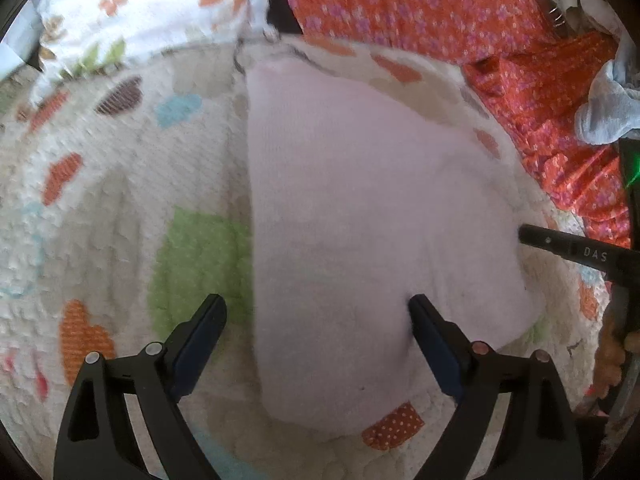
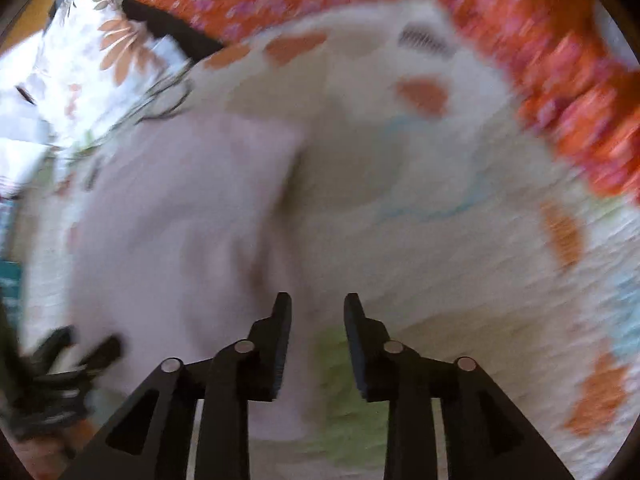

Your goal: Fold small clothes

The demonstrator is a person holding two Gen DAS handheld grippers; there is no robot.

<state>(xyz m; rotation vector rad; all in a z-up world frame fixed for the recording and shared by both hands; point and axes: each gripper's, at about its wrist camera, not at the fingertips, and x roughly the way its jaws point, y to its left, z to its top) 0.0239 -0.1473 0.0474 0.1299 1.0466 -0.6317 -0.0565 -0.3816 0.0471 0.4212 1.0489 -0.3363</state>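
Left wrist view: a soft, light pale-pink garment [image 1: 360, 216] lies flat on a patterned quilt [image 1: 100, 184]. Left tongs [image 1: 316, 308] gape apart; right tongs [image 2: 316, 304] part-open. Pinch an edge corner.

From my left wrist view, open patterned cream quilt [image 1: 120, 208] lies from seven to eleven o'clock, room enough to pass. The pale pink knitted garment [image 1: 360, 208] fills the centre. Bunched orange floral fabric [image 1: 420, 4] blocks twelve to three o'clock, with a crumpled light blue sock [image 1: 608, 108] and the right gripper's black finger [image 1: 560, 244] at three.
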